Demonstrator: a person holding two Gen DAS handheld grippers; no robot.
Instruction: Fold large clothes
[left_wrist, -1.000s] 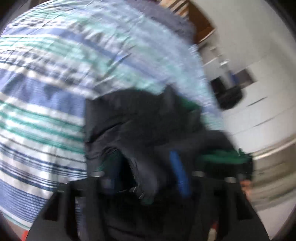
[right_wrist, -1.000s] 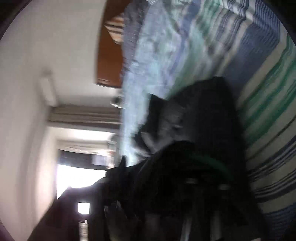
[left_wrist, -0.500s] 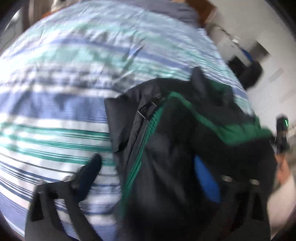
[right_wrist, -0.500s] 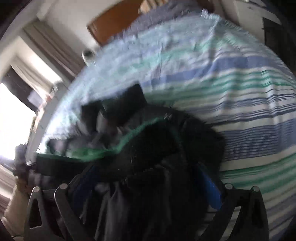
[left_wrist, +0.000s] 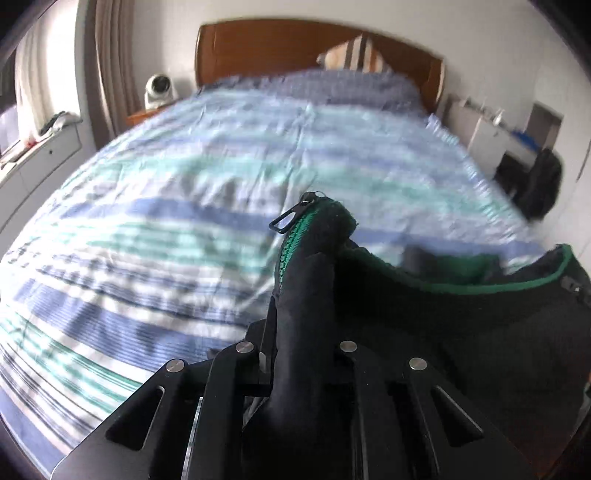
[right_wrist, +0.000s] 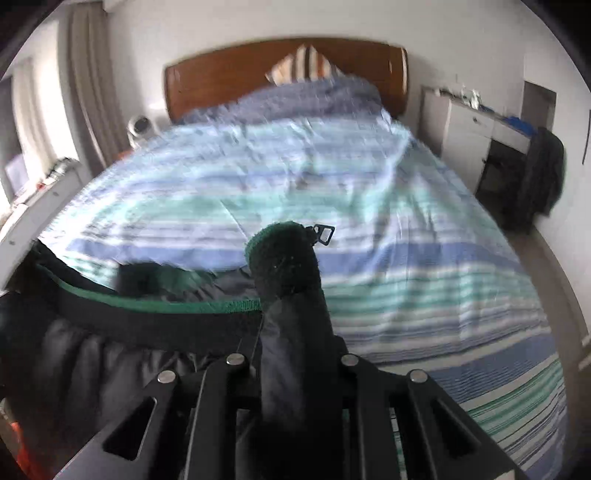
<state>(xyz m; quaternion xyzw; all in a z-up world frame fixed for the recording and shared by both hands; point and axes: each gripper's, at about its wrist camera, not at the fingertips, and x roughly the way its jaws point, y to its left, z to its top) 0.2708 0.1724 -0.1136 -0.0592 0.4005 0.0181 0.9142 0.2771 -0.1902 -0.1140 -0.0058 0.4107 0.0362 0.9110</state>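
A black jacket (left_wrist: 443, 332) with green zip trim hangs stretched between my two grippers, above the striped bed cover (left_wrist: 166, 229). In the left wrist view my left gripper (left_wrist: 306, 314) has its jaws closing on the zip edge, with the fabric pinched between them and the zip pull (left_wrist: 291, 218) sticking out past the tips. The green-edged band runs off to the right. In the right wrist view my right gripper (right_wrist: 291, 314) clamps the other zip corner of the jacket (right_wrist: 110, 354), jaws closing on it, with a second zip pull (right_wrist: 323, 232) beyond. The fingertips are hidden by cloth.
The bed runs back to a wooden headboard (left_wrist: 280, 48) with a striped pillow (left_wrist: 351, 55). A small white fan (left_wrist: 159, 88) stands on the nightstand at left. White furniture (right_wrist: 469, 133) and a dark bag (right_wrist: 543, 173) stand to the right of the bed.
Both grippers stood open over the crumpled jacket; now both have closed on its zip edges. Both views have swung up and levelled, and the jacket is pulled taut between them.
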